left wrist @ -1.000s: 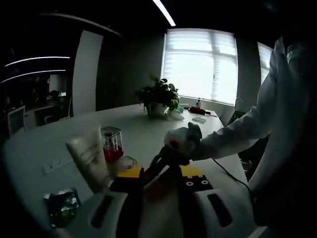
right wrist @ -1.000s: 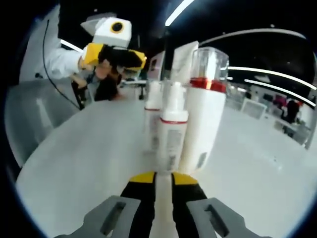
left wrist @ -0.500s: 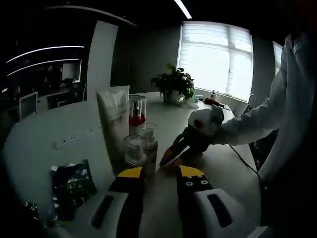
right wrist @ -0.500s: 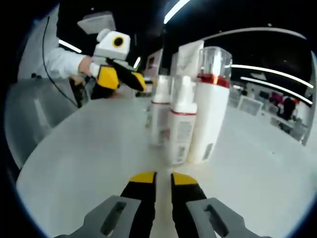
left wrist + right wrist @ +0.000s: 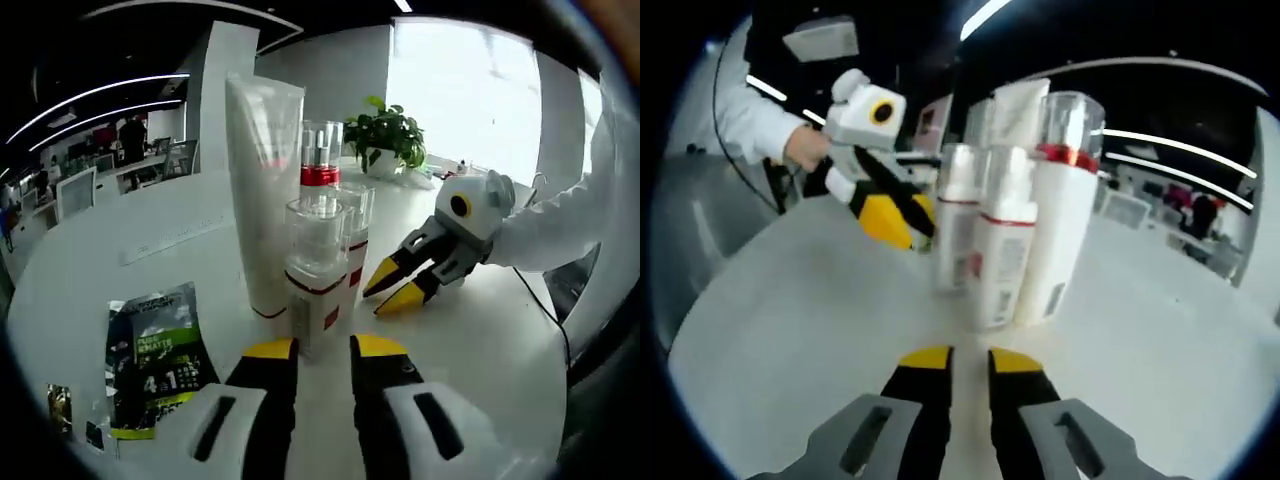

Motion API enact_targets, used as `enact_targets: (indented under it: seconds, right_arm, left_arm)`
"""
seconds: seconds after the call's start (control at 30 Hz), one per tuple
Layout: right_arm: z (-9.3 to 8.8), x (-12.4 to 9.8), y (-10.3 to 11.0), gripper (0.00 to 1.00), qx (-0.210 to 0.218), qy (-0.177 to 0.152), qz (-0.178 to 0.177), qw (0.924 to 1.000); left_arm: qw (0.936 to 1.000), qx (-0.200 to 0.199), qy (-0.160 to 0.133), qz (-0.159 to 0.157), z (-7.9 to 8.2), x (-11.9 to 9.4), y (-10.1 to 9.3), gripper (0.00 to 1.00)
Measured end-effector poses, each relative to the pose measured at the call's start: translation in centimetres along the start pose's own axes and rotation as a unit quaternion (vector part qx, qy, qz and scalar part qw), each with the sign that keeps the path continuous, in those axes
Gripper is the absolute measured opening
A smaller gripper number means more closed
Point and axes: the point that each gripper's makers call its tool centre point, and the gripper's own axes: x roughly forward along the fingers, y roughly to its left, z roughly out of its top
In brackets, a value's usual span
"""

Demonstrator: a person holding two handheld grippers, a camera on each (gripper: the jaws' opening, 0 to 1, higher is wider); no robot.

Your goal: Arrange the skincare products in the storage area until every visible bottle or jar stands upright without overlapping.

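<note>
Skincare bottles: four are standing upright in a tight cluster on the white table (image 5: 90, 270), just ahead of both my grippers.
Tall tube (image 5: 262, 190): standing on its cap at the cluster's far-left side in my left gripper view.
Red-collared bottle (image 5: 1058, 215): standing tallest on the right in my right gripper view.
Small pump bottles: one (image 5: 315, 275) is sitting nearest my left gripper, another (image 5: 998, 250) nearest my right.
Left gripper (image 5: 320, 350): I am holding its jaws slightly apart, gripping nothing, short of the bottles.
Right gripper (image 5: 958, 358): its jaws are slightly apart and empty.
Dark sachet (image 5: 152, 350): lying flat, left of the cluster.
Potted plant (image 5: 388, 135): standing far back.
</note>
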Motion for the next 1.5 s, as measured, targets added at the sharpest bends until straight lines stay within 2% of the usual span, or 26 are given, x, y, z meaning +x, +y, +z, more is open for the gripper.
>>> enact_targets:
  seconds: [0.37, 0.63, 1.5]
  right_arm:
    - [0.1, 0.1, 0.4, 0.05, 0.0, -0.001, 0.0, 1.0]
    - [0.3, 0.0, -0.1, 0.05, 0.005, -0.007, -0.004, 1.0]
    - [0.4, 0.5, -0.2, 0.05, 0.003, -0.006, -0.001, 1.0]
  left_arm:
    - [0.9998, 0.002, 0.018, 0.001, -1.5, 0.9, 0.7, 0.16]
    - [0.9999, -0.004, 0.009, 0.01, -1.2, 1.3, 1.3, 0.14]
    - [1.0, -0.001, 0.007, 0.001, -1.0, 2.1, 1.4, 0.12]
